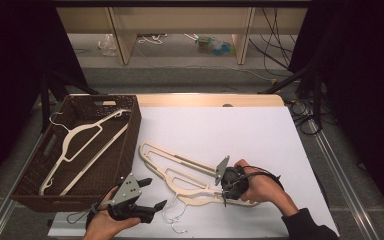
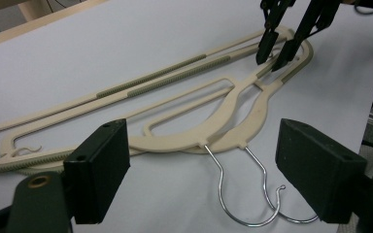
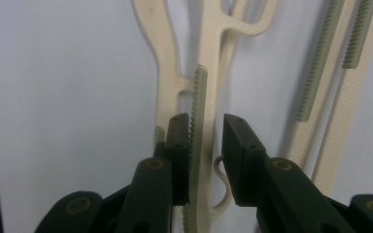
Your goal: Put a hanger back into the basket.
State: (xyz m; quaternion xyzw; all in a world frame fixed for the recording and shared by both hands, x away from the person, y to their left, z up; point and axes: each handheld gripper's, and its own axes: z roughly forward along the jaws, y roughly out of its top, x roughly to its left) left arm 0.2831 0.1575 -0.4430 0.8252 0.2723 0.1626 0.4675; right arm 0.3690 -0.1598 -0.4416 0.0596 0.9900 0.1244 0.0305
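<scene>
Hangers: one (image 1: 82, 145) already in the basket (image 1: 130, 150), two (image 1: 190, 182) left on the tabletop (image 1: 240, 135), right hand-held gripper (image 3: 206, 145) part-open astride a hanger arm without clamping, left hand-held gripper (image 2: 201, 160) wide open, empty.

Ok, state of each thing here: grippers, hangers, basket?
Left gripper: jaws wide open, holding nothing, near the hooks.
Right gripper: jaws partly open either side of a hanger's ribbed shoulder, not yet clamped.
Two hangers: flat on the table, stacked and overlapping.
Third hanger: lying in the basket.
Basket: upright on the table's left, one hanger inside.
</scene>
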